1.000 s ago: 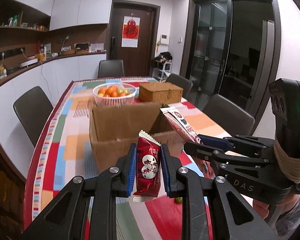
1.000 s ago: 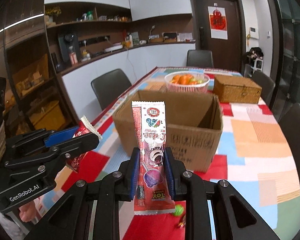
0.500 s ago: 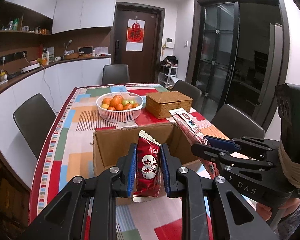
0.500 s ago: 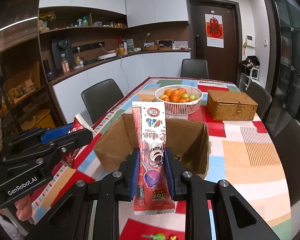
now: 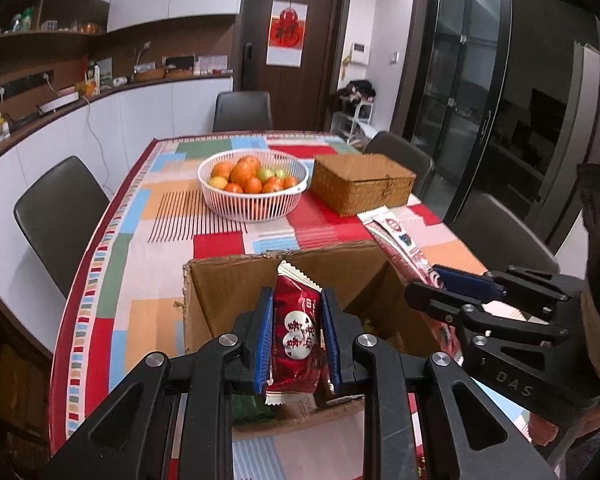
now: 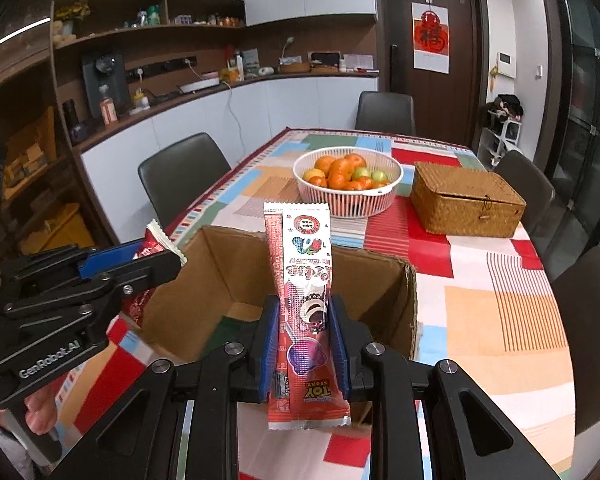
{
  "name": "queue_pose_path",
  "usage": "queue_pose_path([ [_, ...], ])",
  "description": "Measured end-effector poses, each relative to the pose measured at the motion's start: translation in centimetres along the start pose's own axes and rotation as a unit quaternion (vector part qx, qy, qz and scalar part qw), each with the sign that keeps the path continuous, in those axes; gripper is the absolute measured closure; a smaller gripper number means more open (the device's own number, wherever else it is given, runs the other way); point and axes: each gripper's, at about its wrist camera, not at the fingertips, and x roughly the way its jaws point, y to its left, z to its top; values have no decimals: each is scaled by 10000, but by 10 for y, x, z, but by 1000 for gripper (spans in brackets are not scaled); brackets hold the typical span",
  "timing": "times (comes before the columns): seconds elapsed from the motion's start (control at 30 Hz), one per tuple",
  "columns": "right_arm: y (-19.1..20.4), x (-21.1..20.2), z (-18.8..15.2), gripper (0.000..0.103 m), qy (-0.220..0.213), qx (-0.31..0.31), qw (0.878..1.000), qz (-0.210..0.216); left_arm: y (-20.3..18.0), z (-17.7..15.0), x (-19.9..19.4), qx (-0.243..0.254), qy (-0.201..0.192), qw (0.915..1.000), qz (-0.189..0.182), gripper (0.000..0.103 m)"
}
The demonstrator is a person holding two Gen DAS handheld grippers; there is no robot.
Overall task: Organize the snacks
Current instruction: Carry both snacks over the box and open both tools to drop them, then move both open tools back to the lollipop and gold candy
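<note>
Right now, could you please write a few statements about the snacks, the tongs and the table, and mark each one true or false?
1. The left tongs are shut on a dark red snack packet. True.
2. The right tongs are open with nothing between them. False: they are shut on a long pink snack stick pack.
3. The cardboard box is open at the top. True.
4. The white basket holds snack packets. False: it holds orange and green fruit.
5. The woven box has its lid closed. True.
</note>
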Motion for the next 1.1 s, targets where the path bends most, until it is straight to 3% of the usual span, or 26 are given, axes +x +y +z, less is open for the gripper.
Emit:
queue_pose_path([
  [0.07,-1,8,2,77,45,-28,10000,-42,1,1,5,35,47,9999,98,77],
  [0.1,0,10,2,77,56,-25,10000,-57,1,1,5,61,65,9999,138,65],
  [0.17,-2,14,2,56,33,-21,9999,-159,-1,-3,-3,120,-41,9998,150,51],
  [0.27,-7,7,-4,54,-107,81,9990,-428,-10,-12,-17,350,-187,9989,238,51],
  [0.67,-2,-73,-54,54,-644,141,9959,-613,-54,-62,-79,770,-538,9955,-131,48],
  [1.1,5,-119,-119,54,-493,146,9957,-775,-86,-129,-102,971,-172,9941,-455,48],
])
